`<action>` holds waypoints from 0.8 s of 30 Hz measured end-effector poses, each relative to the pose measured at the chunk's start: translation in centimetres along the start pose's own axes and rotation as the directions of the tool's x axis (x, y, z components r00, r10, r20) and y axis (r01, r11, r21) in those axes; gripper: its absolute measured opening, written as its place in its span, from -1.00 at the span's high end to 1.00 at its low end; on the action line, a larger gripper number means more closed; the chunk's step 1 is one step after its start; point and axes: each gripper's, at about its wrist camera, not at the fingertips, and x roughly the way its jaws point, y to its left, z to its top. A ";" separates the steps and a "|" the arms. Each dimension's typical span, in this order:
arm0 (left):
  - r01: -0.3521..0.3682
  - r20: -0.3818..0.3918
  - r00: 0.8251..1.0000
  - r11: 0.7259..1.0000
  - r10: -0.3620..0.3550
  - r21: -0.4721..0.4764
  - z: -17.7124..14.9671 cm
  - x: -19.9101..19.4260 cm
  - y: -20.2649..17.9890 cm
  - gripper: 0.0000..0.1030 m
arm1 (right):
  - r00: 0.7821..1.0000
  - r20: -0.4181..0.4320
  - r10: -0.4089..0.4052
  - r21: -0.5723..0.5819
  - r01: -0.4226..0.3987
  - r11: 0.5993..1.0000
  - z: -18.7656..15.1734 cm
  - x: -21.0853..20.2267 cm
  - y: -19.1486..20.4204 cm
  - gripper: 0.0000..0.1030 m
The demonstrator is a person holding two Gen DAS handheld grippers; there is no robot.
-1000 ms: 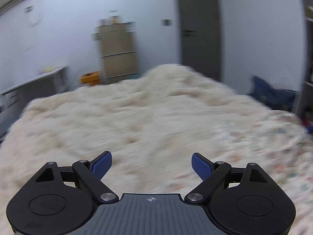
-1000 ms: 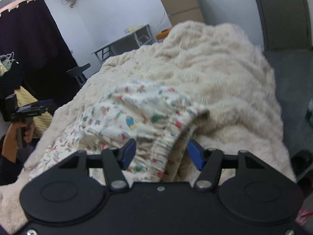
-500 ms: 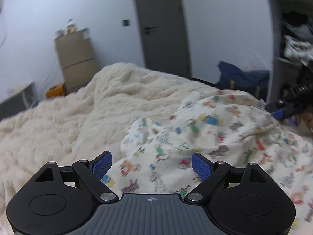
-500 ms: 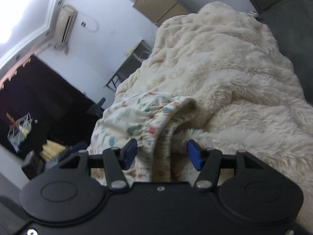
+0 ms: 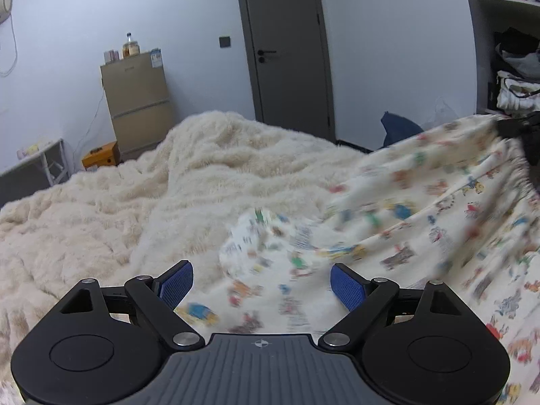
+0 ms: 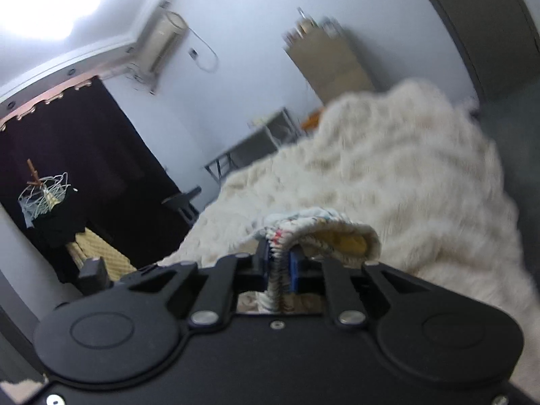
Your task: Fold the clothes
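My right gripper (image 6: pixel 279 263): jaws closing, the blue pads pressed on the gathered elastic hem of the printed garment (image 6: pixel 324 233); the cloth is pinched between them and loops up over the tips.
My left gripper (image 5: pixel 261 281): jaws spread wide, nothing between the pads; it hangs just above the garment's lower folds without pressing on them.
Left fingertips (image 5: pixel 176 280): blue, ribbed, apart from the cloth as far as I can tell.
Printed garment (image 5: pixel 422 222): cream cloth with small coloured figures. In my left view it rises from the bed up to the right edge, where a dark tool (image 5: pixel 519 128) holds its gathered edge. The part nearest my left jaws is blurred.
Blanket (image 5: pixel 141 209): fluffy, cream, covers the bed; the garment lies partly on it, on the right side in my left view.
Cabinet (image 5: pixel 136 101): tan, against the far wall, jars on top.
Door (image 5: pixel 287 40): grey, closed, beyond the bed.
Orange box (image 5: pixel 101 158): on the floor beside the cabinet.
Curtain (image 6: pixel 84 168): dark, at the left of my right view; hangers in front of it.
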 end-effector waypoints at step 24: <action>0.110 -0.267 0.951 0.979 -0.154 -0.172 3.6 14.1 5.3 0.89 | 0.935 -0.162 -0.314 -0.224 0.275 0.935 -1.5 3.2 0.6 -0.04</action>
